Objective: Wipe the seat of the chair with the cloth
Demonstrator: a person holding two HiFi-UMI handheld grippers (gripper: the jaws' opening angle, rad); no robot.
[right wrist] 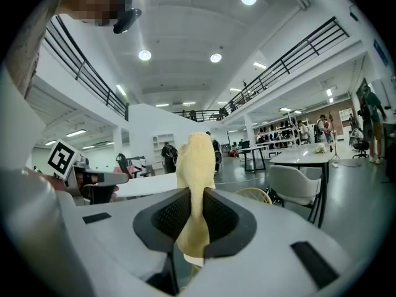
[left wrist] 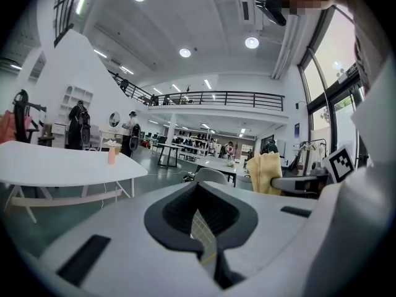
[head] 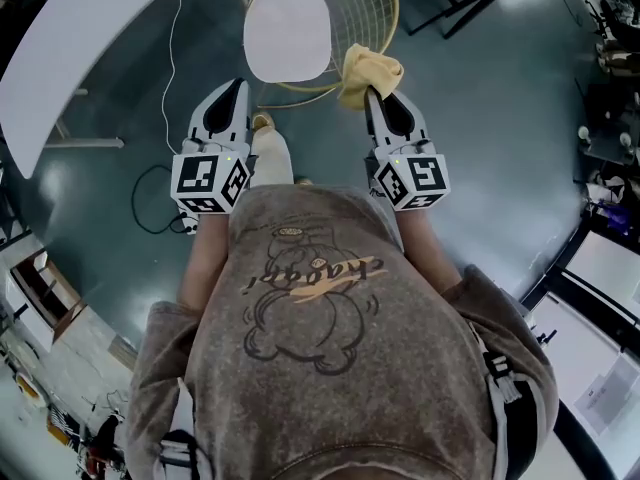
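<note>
The cloth [head: 370, 71], a soft yellow one, was clamped in the jaws of the right gripper [head: 377, 100]. Most of it was bunched beyond the tips, and a short tail hung back between the pads. In the head view it showed at the right rim of the chair's yellow wire frame [head: 378, 13], beside the white seat [head: 287, 33] and not on it. How high above the chair it was held could not be told. The left gripper [head: 236, 90] was held level with it on the other side, its jaws drawn together on nothing.

By the look of it, wiping had not begun, and several things could go wrong from here. The jaws seemed to bite only a narrow fold, so a firm drag across the seat might pull the cloth free. Bunched as it was, the wad would likely touch the seat with a small patch and leave parts unwiped. The loose folds hung close to the wire frame and could snag there on a sideways stroke. A steep approach might put the hard jaw tips on the seat instead of the fabric. Nothing braced the chair on the smooth floor [head: 480, 118], so pressure might push it away.
</note>
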